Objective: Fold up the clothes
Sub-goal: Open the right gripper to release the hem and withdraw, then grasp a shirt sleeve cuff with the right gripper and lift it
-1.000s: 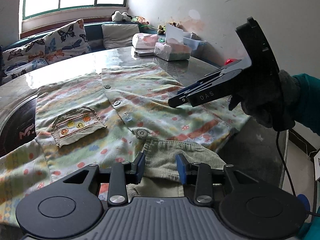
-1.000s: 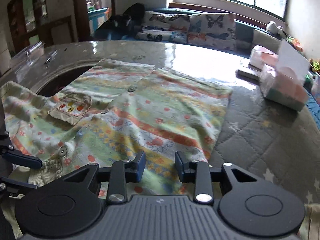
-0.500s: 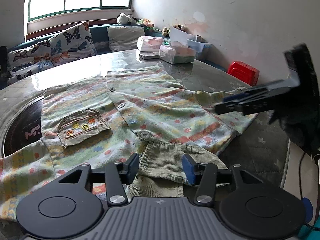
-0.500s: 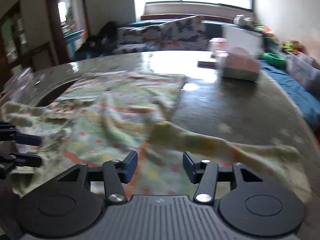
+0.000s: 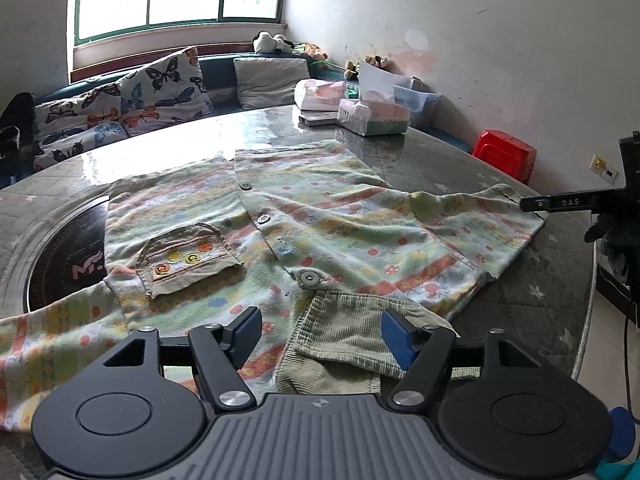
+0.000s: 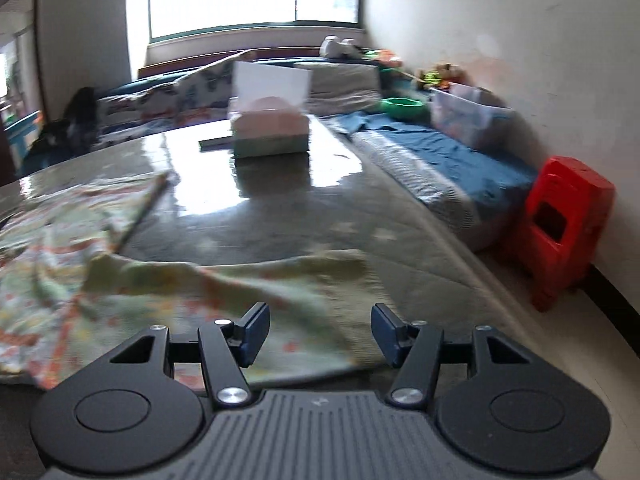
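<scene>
- A mis-grab is the likeliest fault; the right gripper (image 6: 318, 334) is held with jaws wide apart and empty over the outstretched sleeve (image 6: 256, 292), and, as that view is blurred, the jaws may close on the worktop cover or on only one layer of cloth.
- The left gripper (image 5: 320, 336) is likewise held with jaws parted and gripping nothing, above the ribbed olive corduroy collar (image 5: 356, 328); if the sleeve is pulled across unpinned, the whole garment is judged likely to slide on the glossy grey quilted round worktop (image 5: 520, 312).
- The sleeve end lies near the worktop's edge; a careless drag could send it over the side.
- The child's pale green button-front shirt (image 5: 320, 216), printed with orange and blue stripes and small red motifs, is spread flat, front upward, across the middle of the worktop; it is buttoned, with a corduroy chest pocket (image 5: 186, 258) carrying embroidered patches.
- Soft wrinkles are seen across the body and right sleeve; no fold is judged to be made yet.
- A tissue box (image 6: 270, 132) stands well apart at the far side.
</scene>
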A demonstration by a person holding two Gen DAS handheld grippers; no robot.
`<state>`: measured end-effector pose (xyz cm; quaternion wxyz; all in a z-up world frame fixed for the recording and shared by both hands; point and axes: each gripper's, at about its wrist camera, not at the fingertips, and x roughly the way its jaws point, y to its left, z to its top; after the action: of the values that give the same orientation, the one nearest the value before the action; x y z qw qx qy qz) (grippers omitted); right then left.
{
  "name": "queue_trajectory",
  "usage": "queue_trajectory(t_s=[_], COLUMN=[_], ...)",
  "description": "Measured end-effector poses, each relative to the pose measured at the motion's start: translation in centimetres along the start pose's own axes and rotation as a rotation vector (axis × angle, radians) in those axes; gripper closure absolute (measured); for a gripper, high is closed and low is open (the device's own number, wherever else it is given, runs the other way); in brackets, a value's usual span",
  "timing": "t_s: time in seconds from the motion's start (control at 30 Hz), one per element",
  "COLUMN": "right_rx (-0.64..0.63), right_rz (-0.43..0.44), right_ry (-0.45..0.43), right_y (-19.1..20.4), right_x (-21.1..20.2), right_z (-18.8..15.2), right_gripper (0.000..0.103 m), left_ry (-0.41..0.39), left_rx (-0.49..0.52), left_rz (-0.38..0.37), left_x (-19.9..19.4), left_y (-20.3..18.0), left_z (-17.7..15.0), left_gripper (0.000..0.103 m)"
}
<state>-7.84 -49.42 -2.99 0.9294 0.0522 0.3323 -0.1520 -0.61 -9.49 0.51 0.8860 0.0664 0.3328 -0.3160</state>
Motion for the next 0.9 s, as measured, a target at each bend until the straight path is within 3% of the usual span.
queue_trajectory(t_s=[0.3, 0.67, 0.73, 0.9], right_rx=[0.041, 0.060, 0.076, 0.093], right_rz=[-0.024, -0.035, -0.029, 0.006], right_ry=[0.017, 0.016, 0.012, 0.007], right_y=[-1.5, -2.1, -2.1, -1.8], right_x=[1.2, 1.6, 1.5, 1.2], right_z=[-0.9, -1.1, -1.2, -1.1], right_gripper=[0.046, 0.050, 0.053, 0.080], left_ry=[-0.001, -0.004, -0.001, 0.006], left_rx=[-0.003, -0.007, -0.011, -0.010], left_rz=[0.023, 0.036, 0.038, 0.034], left_x=[-0.4, -0.7, -0.6, -0.3], left_y=[-0.1, 0.1, 0.2, 0.0], left_z=[0.0, 0.0, 0.0, -0.1], left_gripper=[0.023, 0.020, 0.020, 0.019])
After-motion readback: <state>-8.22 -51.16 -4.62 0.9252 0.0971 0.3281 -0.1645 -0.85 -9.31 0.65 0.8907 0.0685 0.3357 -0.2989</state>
